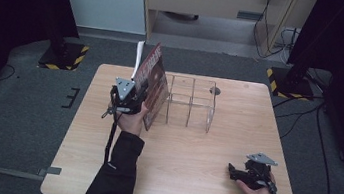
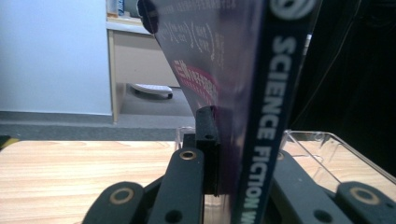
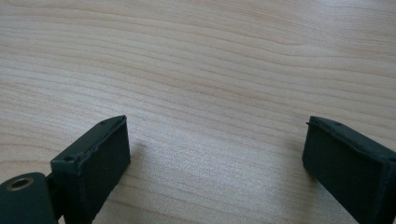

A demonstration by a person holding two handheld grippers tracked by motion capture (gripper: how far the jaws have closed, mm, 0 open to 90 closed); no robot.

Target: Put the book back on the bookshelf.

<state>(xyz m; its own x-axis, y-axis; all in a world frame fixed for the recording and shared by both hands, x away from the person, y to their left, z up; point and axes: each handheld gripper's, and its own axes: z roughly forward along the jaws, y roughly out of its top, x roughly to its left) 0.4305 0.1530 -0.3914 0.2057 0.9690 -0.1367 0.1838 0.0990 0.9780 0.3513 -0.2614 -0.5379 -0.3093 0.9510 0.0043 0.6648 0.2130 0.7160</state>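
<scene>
Left tool (image 1: 135, 103) clamped on the book (image 1: 153, 87), held upright and tilted just beside the left end of the clear rack (image 1: 192, 102), lower edge near the desk (image 1: 190, 170). Spine reads "SCIENCE FICTION". Right tool (image 1: 234, 172) well off from the rack, near the desk's front right, jaws wide apart, nothing between.

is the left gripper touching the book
Touching: the left gripper view shows the left gripper with both jaws clamped flat against the covers of the book, no gap.
</scene>
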